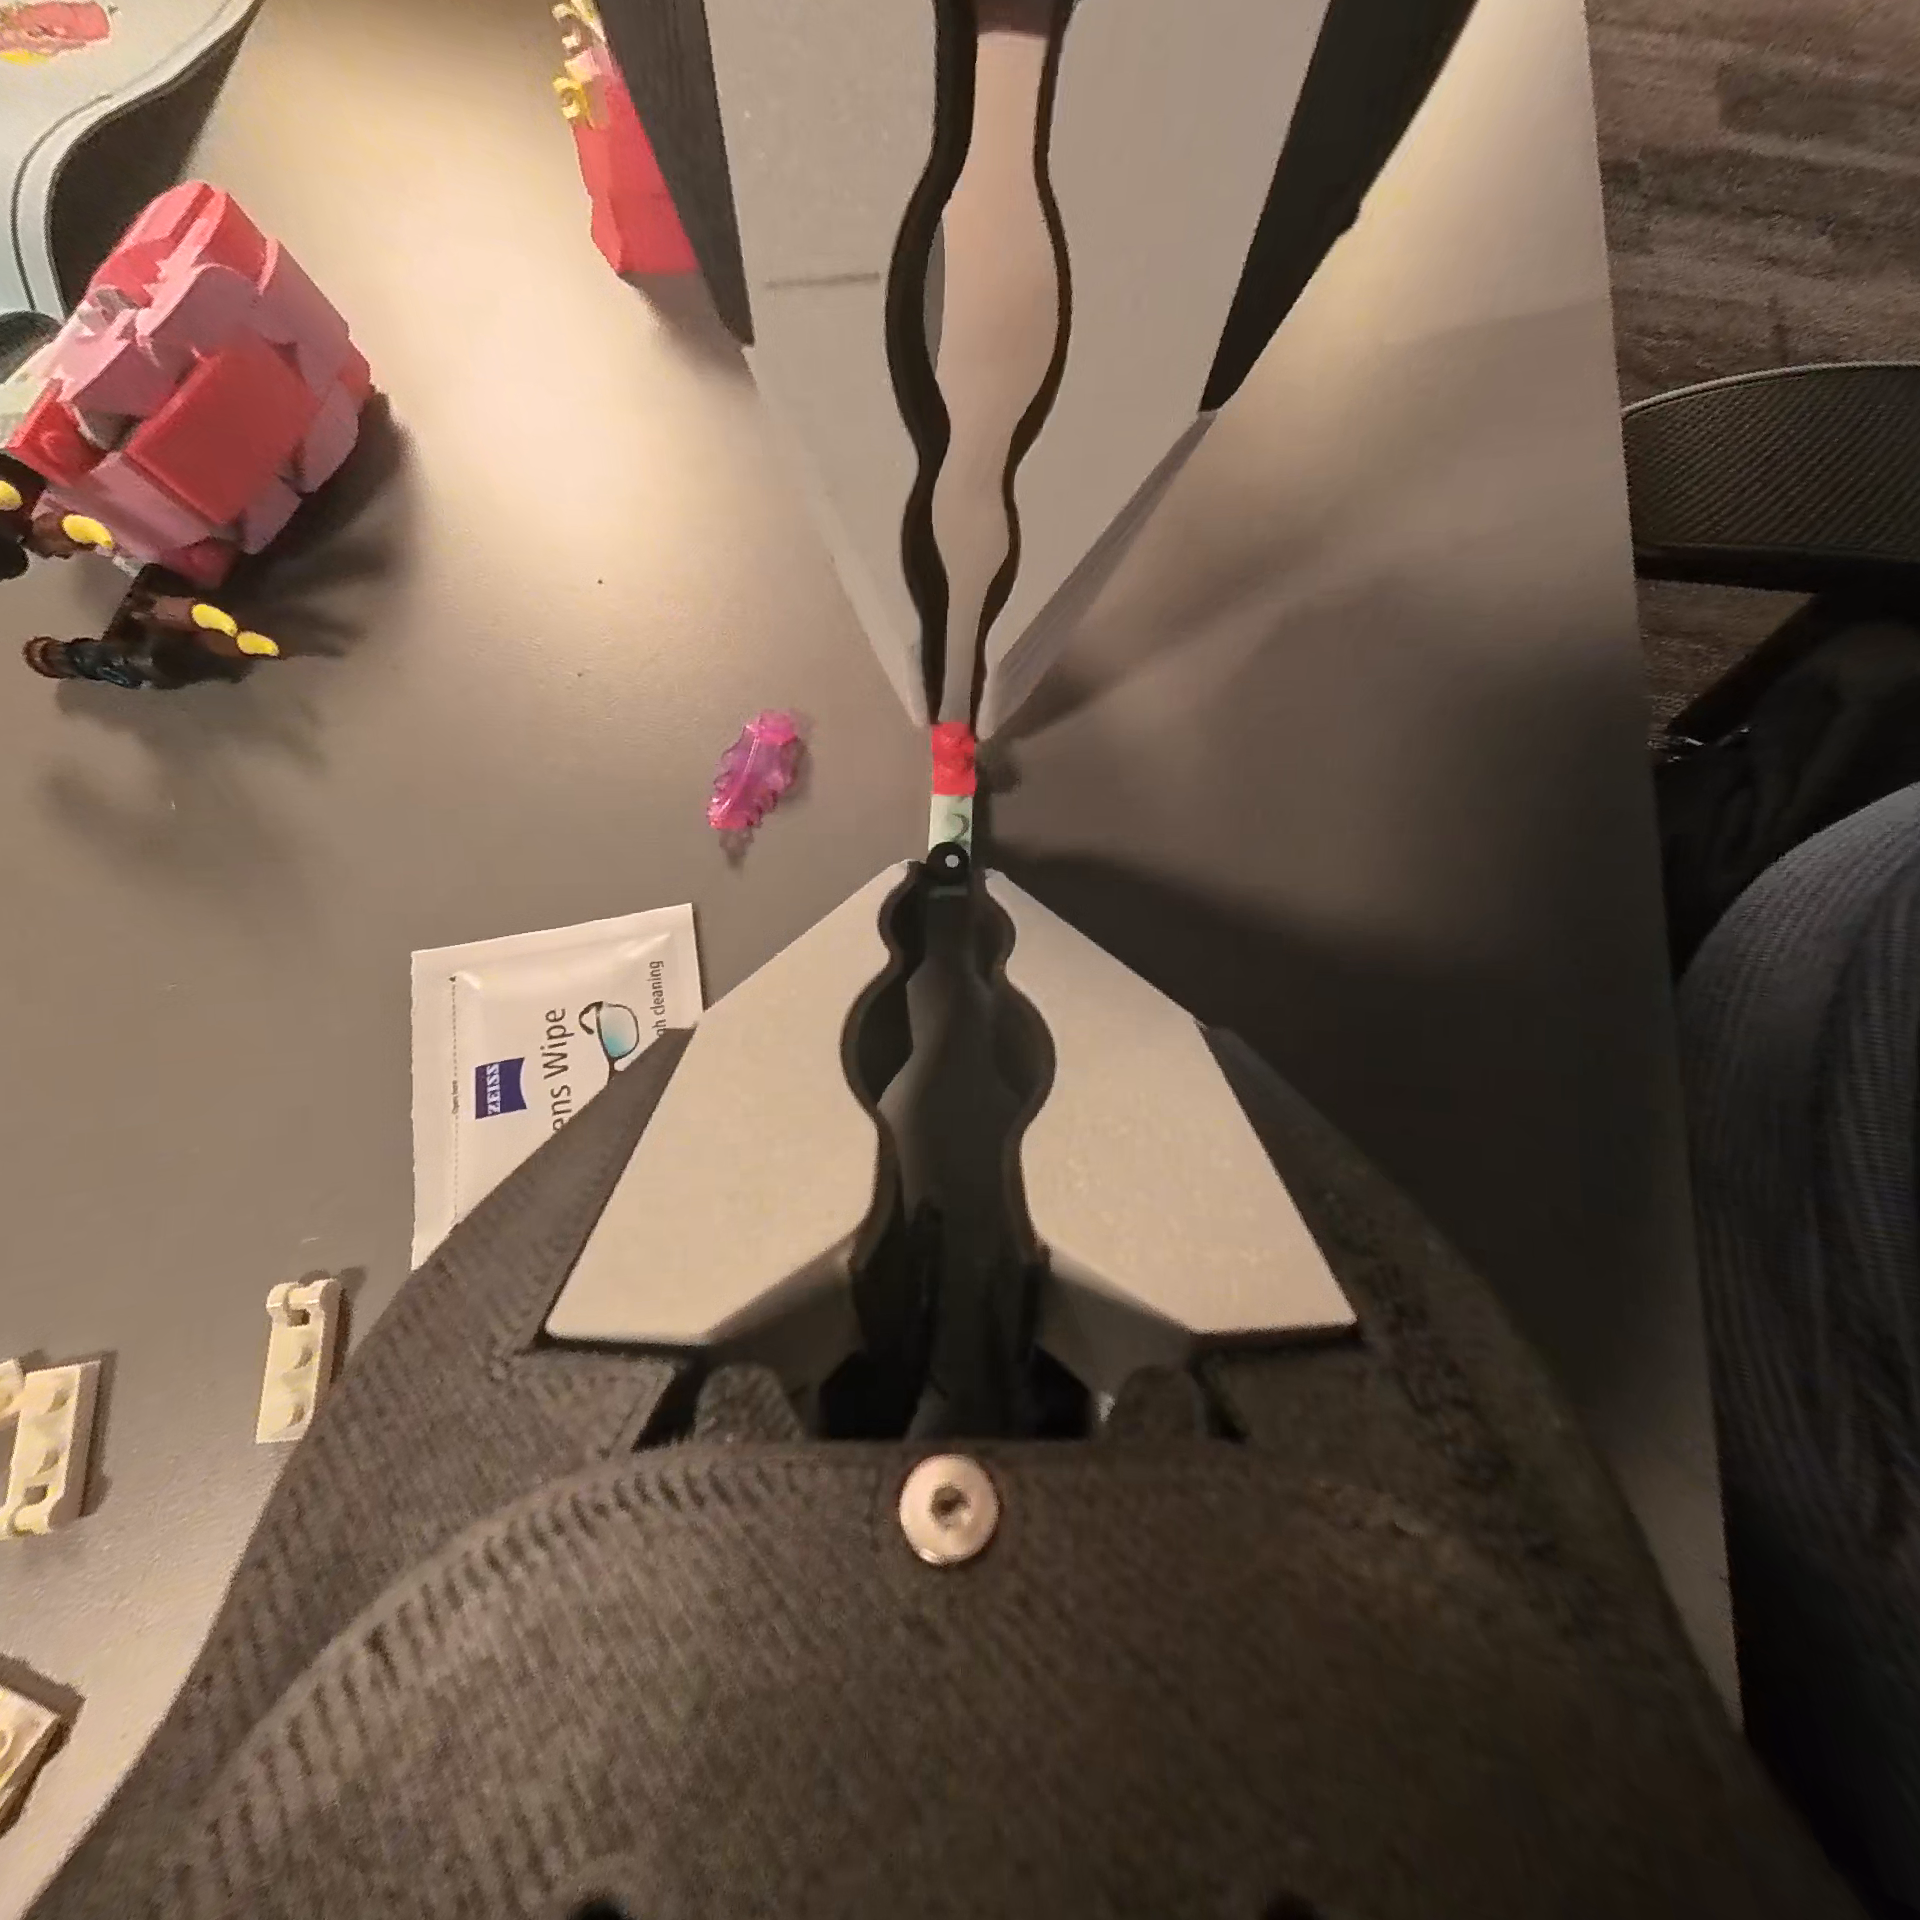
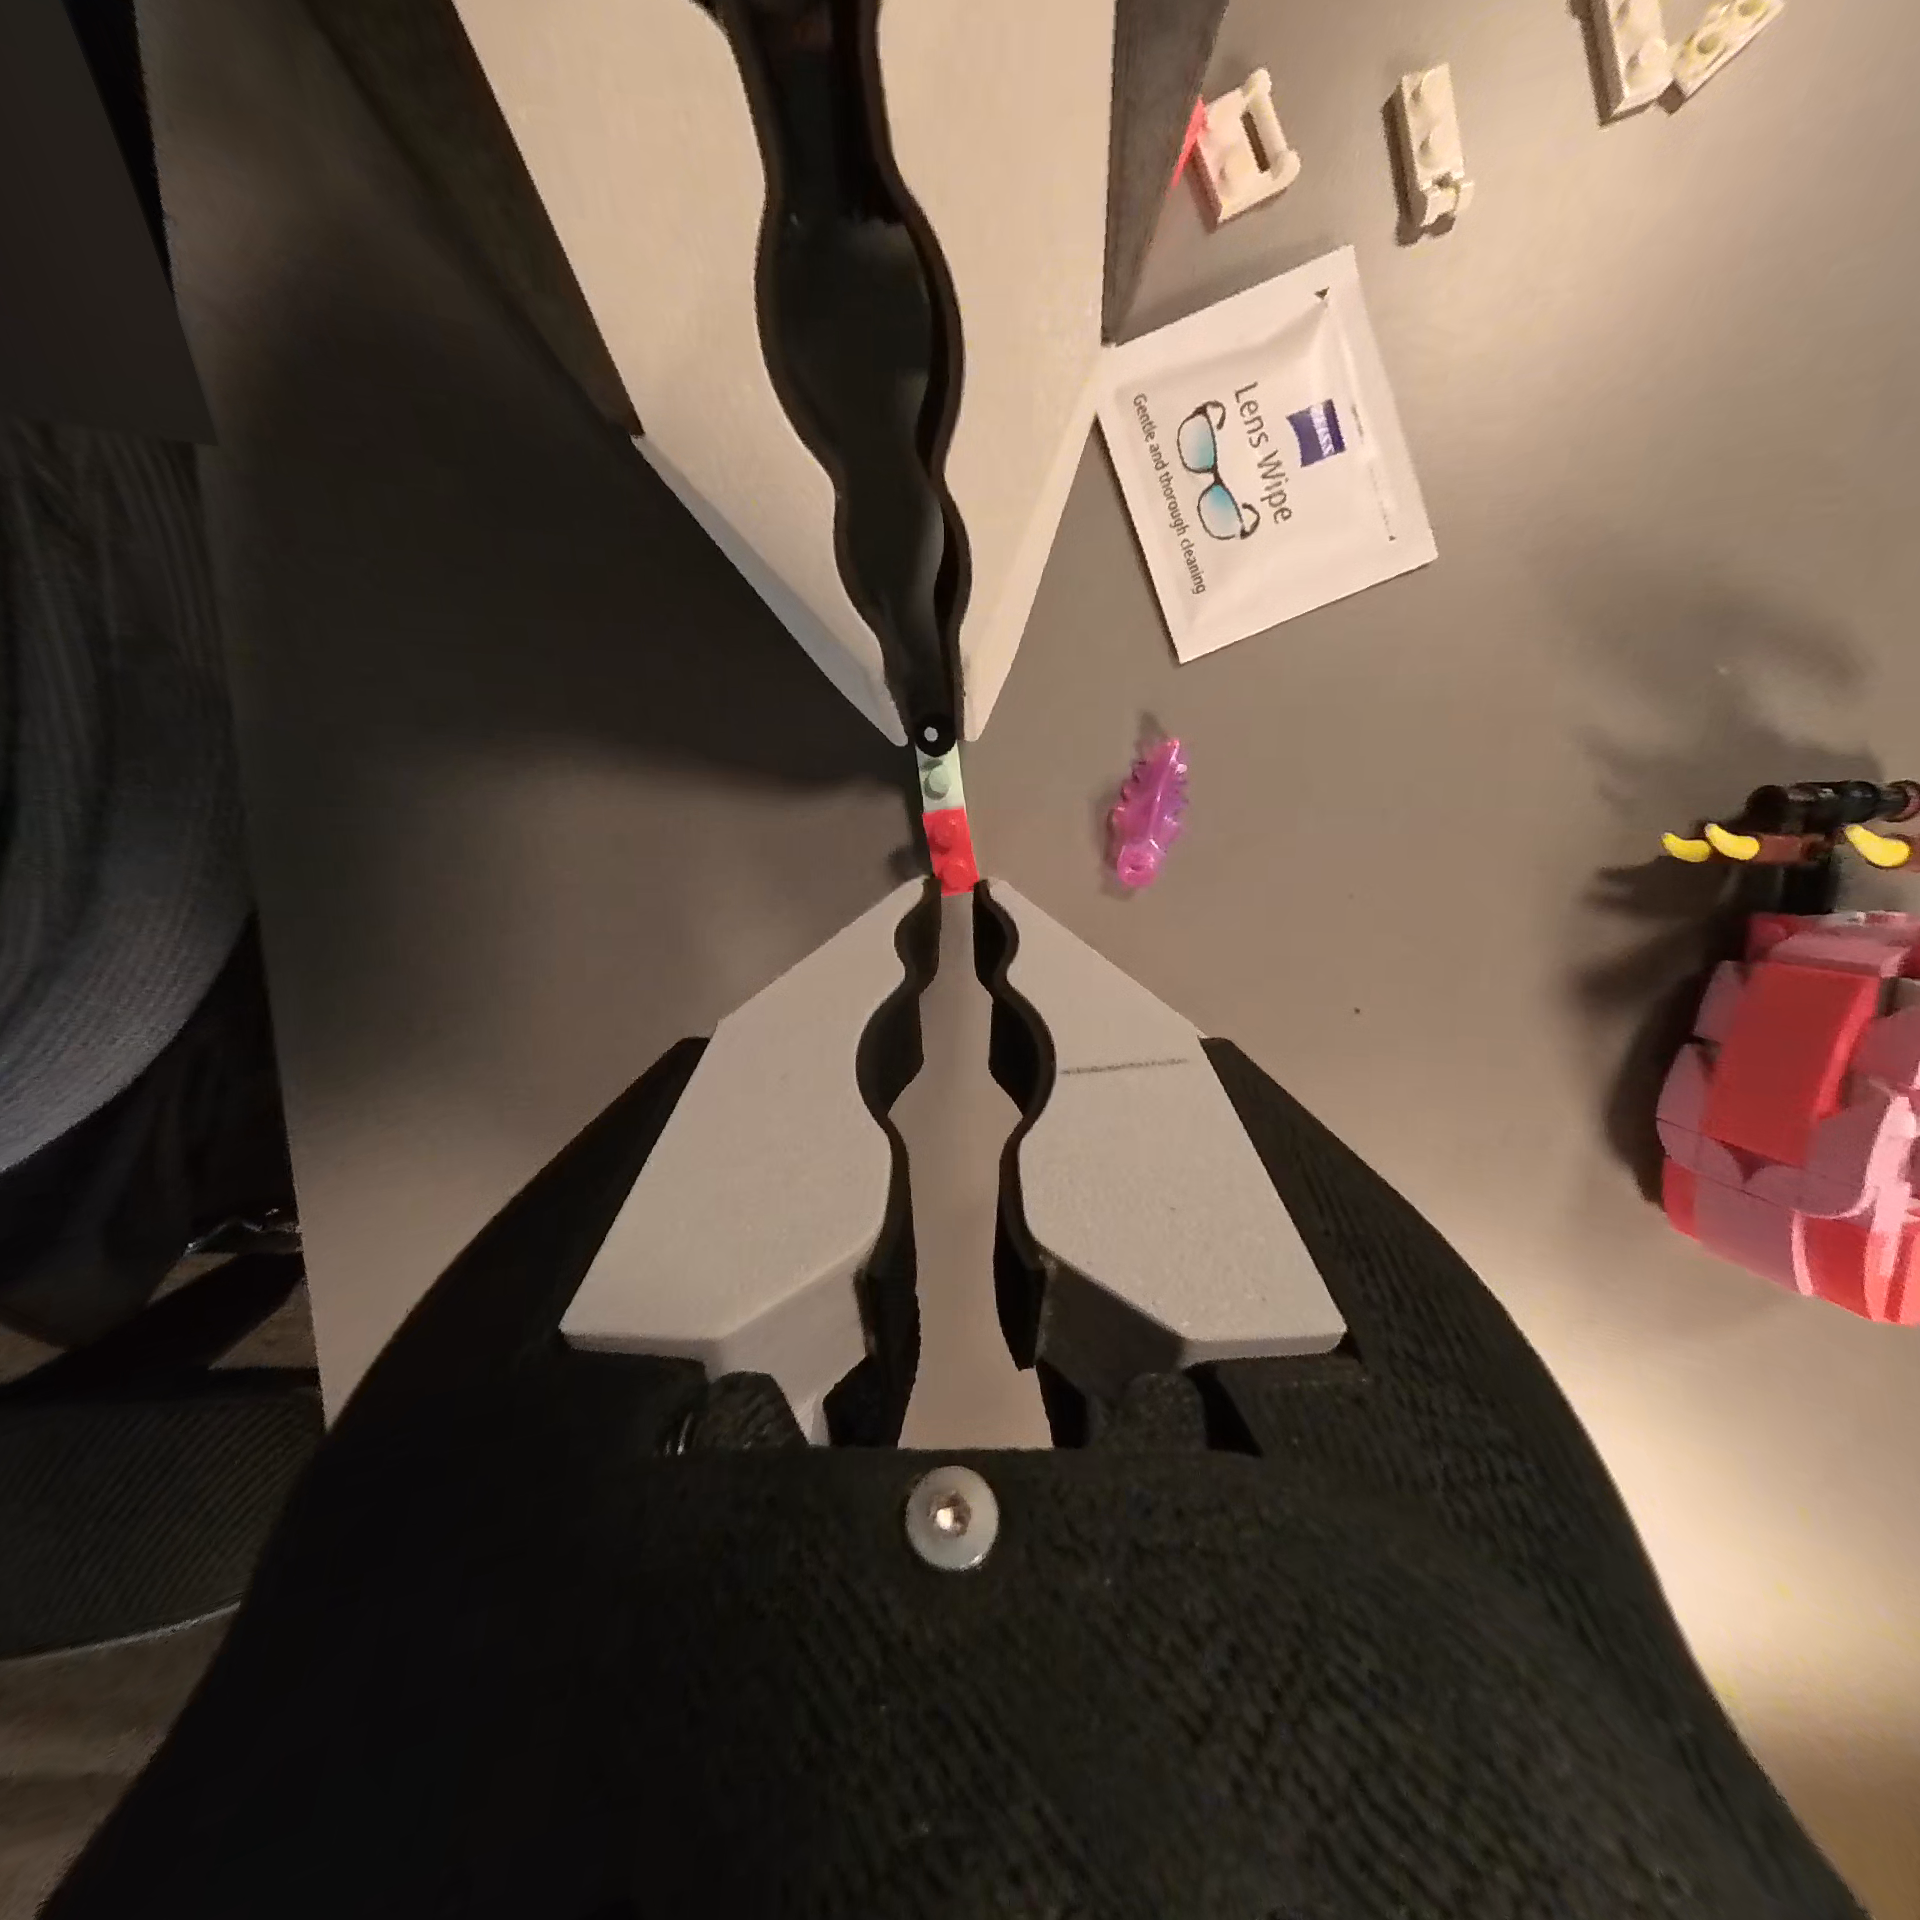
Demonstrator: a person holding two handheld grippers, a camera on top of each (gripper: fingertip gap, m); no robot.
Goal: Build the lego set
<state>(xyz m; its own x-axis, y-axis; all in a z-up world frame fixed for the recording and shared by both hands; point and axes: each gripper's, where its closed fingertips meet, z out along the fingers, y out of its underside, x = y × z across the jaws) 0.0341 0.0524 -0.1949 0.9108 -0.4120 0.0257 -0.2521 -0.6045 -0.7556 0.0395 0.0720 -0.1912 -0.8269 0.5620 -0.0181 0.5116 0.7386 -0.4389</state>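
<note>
Brick strip [image 2: 943, 821] — clamped between both tools' tips.

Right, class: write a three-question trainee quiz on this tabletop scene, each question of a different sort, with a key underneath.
1. True or false: the two claws meet tip to tip on one small strip of bricks.
2. Multiple choice: which end of the strip does the right claw pinch? A the red end; B the pale green end; C the black round piece.
3. Fill in: the loose translucent pink piece on the grey table is shaped like a ____.

Key: 1 true. 2 A; the left claw has the end with the black round piece. 3 feather.
</note>
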